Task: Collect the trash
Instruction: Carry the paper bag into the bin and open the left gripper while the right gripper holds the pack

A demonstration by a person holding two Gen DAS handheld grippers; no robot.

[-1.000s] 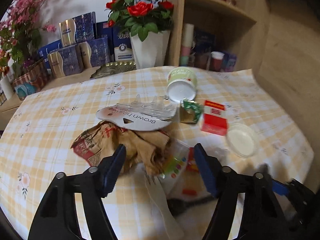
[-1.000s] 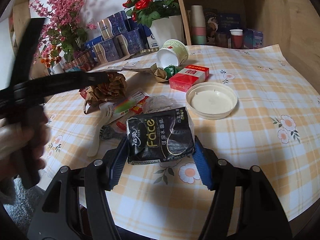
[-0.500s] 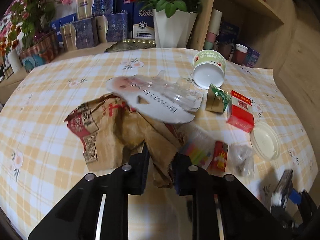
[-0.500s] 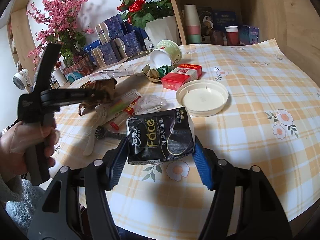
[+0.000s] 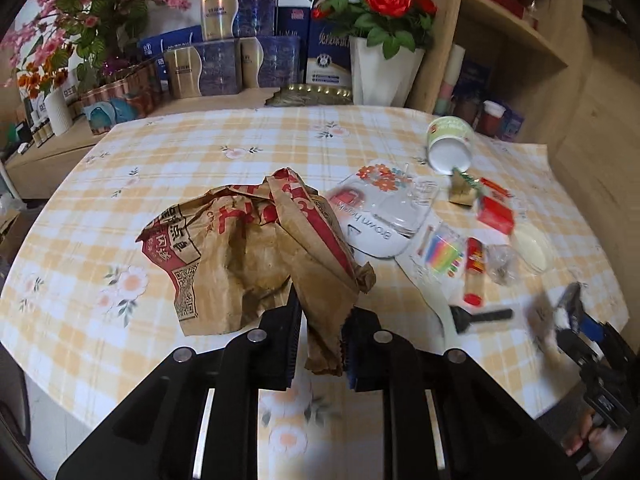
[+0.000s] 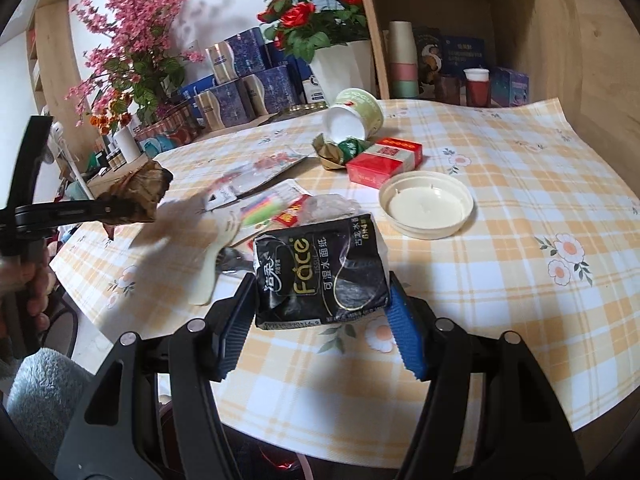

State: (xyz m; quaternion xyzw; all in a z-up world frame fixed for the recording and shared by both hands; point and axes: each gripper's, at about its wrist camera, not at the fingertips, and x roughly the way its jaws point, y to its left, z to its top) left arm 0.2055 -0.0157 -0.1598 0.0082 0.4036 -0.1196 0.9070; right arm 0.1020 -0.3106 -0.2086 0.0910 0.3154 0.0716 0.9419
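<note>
My left gripper is shut on a fold of the crumpled brown paper bag, which hangs forward over the checked tablecloth. In the right wrist view the bag is held off the table at the left, with the left gripper pinching it. My right gripper is shut on a black tissue pack near the table's front edge. Still lying on the table are a clear blister pack, a candle packet, a red box, a white lid and a tipped yoghurt cup.
A white plastic spoon and a dark fork lie near the front edge. A white vase of red roses, blue gift boxes and a wooden shelf unit stand behind the table. A hand grips the left tool.
The left jaws closed on the brown bag, then pulled it leftward and off the pile, uncovering the blister pack and candle packet. The right gripper kept still with the tissue pack.
</note>
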